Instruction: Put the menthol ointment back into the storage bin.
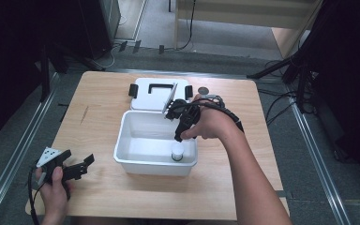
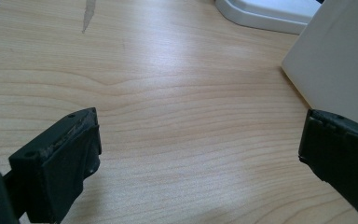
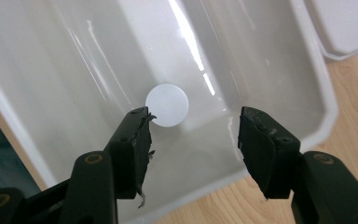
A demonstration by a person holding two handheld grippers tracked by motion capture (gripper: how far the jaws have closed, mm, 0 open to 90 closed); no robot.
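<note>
White bin [image 1: 136, 150] with a small white-capped bottle [image 1: 177, 153] inside, on a wooden surface [image 1: 98, 187].

The bottle is stood upright in the bin's near right corner. The right tool [image 1: 183, 125] is held above it, jaws spread and empty. The bin's lid [image 1: 145, 96] is laid just beyond the bin. The left tool [image 1: 77, 165] is rested at the near left, jaws spread wide.

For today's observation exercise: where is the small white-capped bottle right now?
The bottle stands inside the white bin, in its near right corner, just below the open right gripper.
</note>
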